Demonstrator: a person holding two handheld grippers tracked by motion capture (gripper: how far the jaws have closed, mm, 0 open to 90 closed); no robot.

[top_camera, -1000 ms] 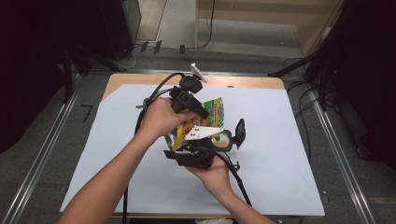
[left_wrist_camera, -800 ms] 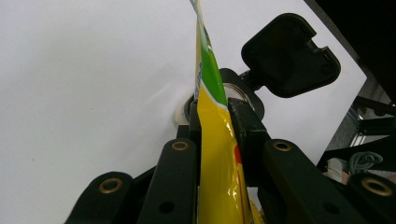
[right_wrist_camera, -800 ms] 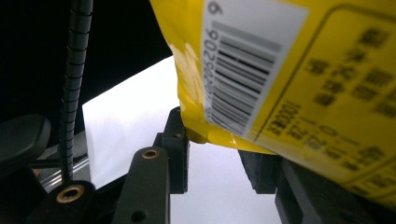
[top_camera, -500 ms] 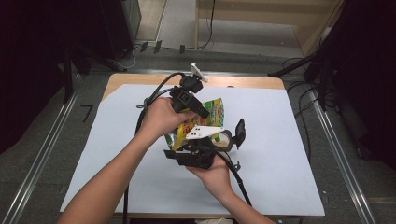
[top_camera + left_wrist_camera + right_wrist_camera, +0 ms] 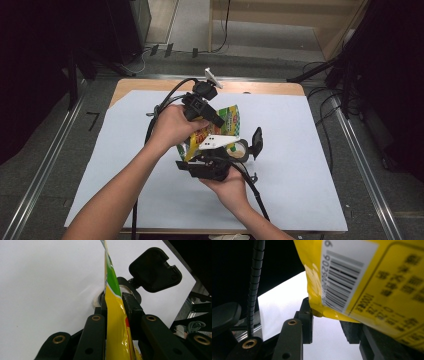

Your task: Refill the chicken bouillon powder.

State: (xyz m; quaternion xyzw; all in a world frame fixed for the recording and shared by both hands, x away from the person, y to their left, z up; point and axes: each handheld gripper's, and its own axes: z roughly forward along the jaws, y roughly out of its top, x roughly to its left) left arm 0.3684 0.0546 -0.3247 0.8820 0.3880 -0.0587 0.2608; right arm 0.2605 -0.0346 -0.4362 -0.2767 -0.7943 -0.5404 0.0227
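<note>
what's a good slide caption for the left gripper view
Left gripper clamps the edge of a yellow and green snack bag above the white table cover.

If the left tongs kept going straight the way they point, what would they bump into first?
Probably the roll of tape just past the left tongs, which are shut on the yellow packet. Depth is hard to judge; the white table cover lies behind.
</note>
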